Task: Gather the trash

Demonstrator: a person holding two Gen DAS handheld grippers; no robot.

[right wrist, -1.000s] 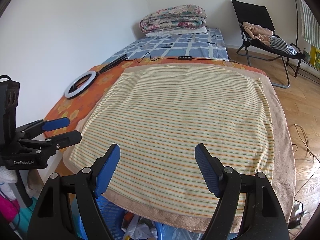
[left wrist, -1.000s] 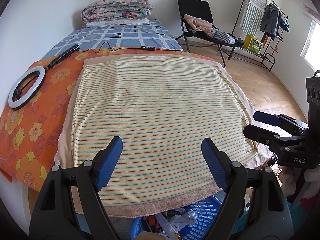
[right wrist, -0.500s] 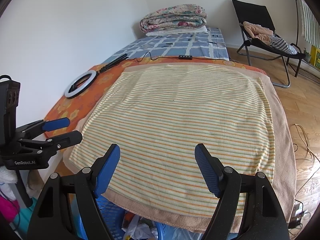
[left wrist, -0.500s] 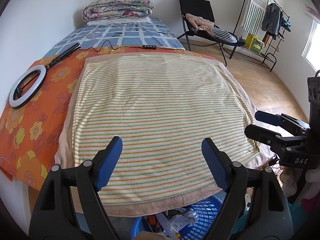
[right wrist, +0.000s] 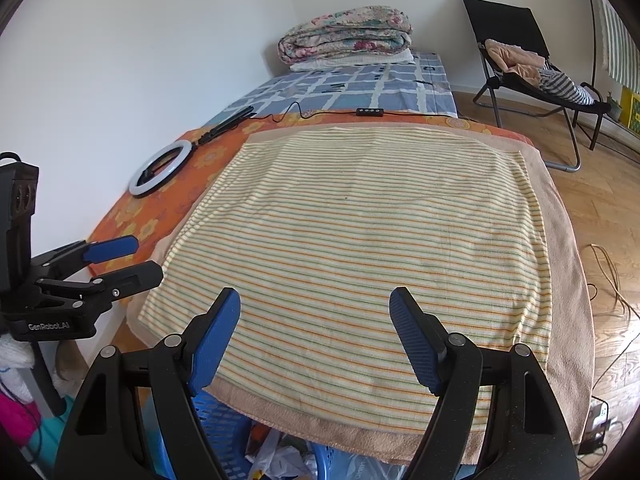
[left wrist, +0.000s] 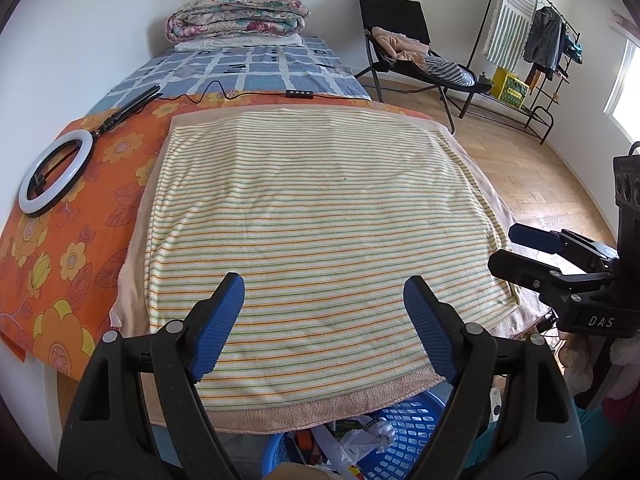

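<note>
I hold the left gripper (left wrist: 323, 310) and right gripper (right wrist: 315, 320) wide open and empty over the striped towel (left wrist: 320, 220), no trash (left wrist: 368, 438) outside the blue basket (left wrist: 404, 420) to reach for next

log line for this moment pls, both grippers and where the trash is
left gripper: open, empty, over striped towel | right gripper: open, empty, over towel | trash: in blue basket below the towel's near edge

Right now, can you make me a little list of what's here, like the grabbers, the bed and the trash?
left gripper: open, holding nothing
right gripper: open, holding nothing
striped towel: spread flat on the bed, nothing lying on it
blue basket: below the bed's near edge, crumpled trash inside
ring light: on the orange sheet
</note>
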